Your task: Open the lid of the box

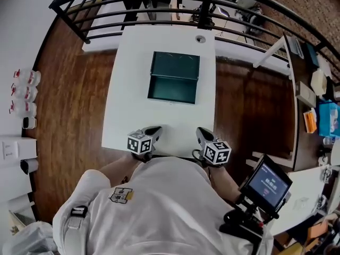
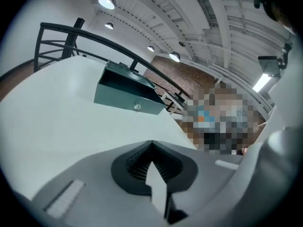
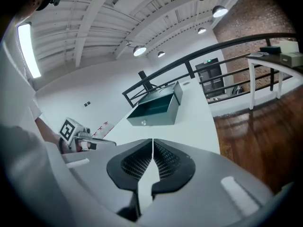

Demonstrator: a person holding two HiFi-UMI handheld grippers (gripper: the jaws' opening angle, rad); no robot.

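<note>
From the head view: dark green box set near the middle of the white table, lid tipped up and back on the far side, hollow inside laid bare; left gripper and right gripper low at the table's near edge, well apart from the box. Judged done or nearly so; if more swing is wanted, best to nudge the lid's free edge back gently with one closed tip while bracing the low front wall with the other, since a light metal box may well slide on so smooth a top. Through the left gripper view: ribbed black pads pressed together, nothing between; box beyond, flat sheet-metal faces, crisp corners, small round silver lock on the front. Through the right gripper view: claw likewise closed and empty; box a shallow rectangular tray in matt teal, lid leaning back at the rear; glossy wooden floor off to the right.
</note>
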